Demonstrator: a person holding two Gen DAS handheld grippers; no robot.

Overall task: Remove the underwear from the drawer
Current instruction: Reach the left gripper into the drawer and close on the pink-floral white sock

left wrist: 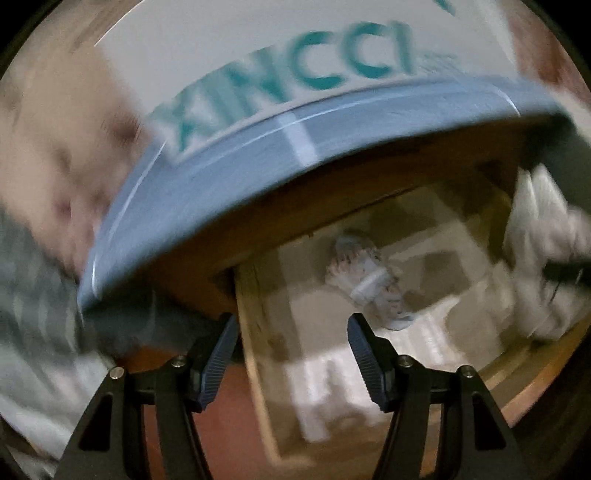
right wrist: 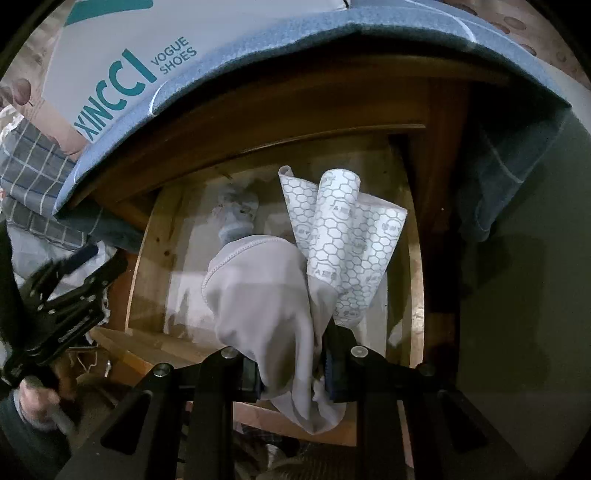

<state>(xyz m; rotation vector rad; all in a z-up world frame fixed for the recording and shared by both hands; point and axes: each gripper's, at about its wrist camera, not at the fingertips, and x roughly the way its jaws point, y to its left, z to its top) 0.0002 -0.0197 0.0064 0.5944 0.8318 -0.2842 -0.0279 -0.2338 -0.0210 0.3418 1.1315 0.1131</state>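
Grey underwear (right wrist: pixel 258 295) fills the lower middle of the right wrist view, pinched between the jaws of the right tool (right wrist: pixel 291 373), which are closed on a bunched fold of it. Its loose bulk drapes forward above the open drawer (right wrist: pixel 147 236), so it seems lifted but not yet clear of the wooden front edge. A hexagon-printed cloth (right wrist: pixel 351 236) just right of centre looks caught in the same pinch, though where the two meet is hidden.

That is the main risk: pulling away may drag this second cloth out too, or the thin fold may slip free and drop back. A small patterned bundle (right wrist: pixel 236 210) lies deeper inside, apart from the grip.

In the left wrist view, heavily blurred, the left tool (left wrist: pixel 291 354) hovers with jaws apart and nothing between them, over the drawer's left side; the same bundle (left wrist: pixel 365 273) sits beyond its tips. Across the top of both views, a shoe box (right wrist: pixel 122 74) rests on a blue mat (right wrist: pixel 369 22) overhanging the drawer; a steep lift could knock it.
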